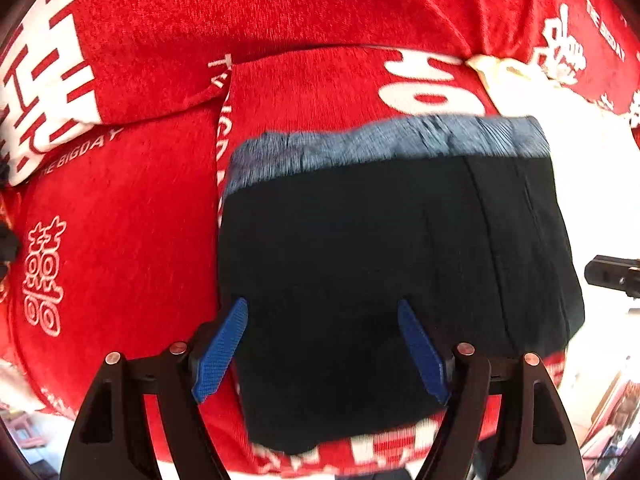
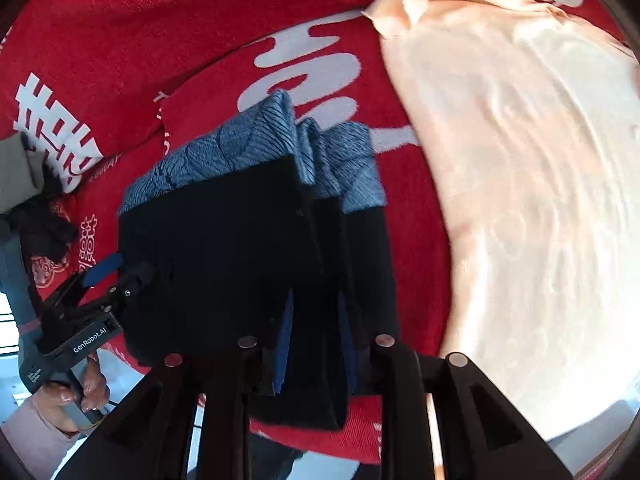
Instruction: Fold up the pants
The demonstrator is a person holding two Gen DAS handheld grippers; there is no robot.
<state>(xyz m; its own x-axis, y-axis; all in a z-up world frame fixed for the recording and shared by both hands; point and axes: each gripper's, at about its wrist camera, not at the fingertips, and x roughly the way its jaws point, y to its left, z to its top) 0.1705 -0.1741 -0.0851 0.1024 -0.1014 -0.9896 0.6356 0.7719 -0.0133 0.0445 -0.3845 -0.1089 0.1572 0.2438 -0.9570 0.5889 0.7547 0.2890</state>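
Red fabric with white characters and lettering, one blanket [image 1: 160, 20], covers nearly the whole surface in both views. One pale peach cloth [image 2: 520, 180] lies on it, filling the right wrist view from about one to five o'clock and showing only as a washed-out patch at two o'clock in the left wrist view. One pair of pants [image 1: 380, 272] rests on the blanket as a compact folded bundle: black cloth with a grey-blue patterned band along its far edge, and several stacked layers visible at its right side in the right wrist view. Two claws are in play. The left claw [image 1: 322, 350] is spread wide, released, its two blue fingers [image 1: 220, 350] standing apart at either side of the near part of the bundle, the black cloth lying between them toward twelve o'clock; whether the pads touch the fabric cannot be told. The right claw [image 2: 314, 346] is clenched on the pants, its blue fingers [image 2: 285, 344] pressed against a thick fold of black layers at the near edge, the rest of the bundle running toward eleven o'clock. In the right wrist view the left claw appears at eight o'clock, at the bundle's left corner, with one hand [image 2: 76, 396] gripping its handle below.
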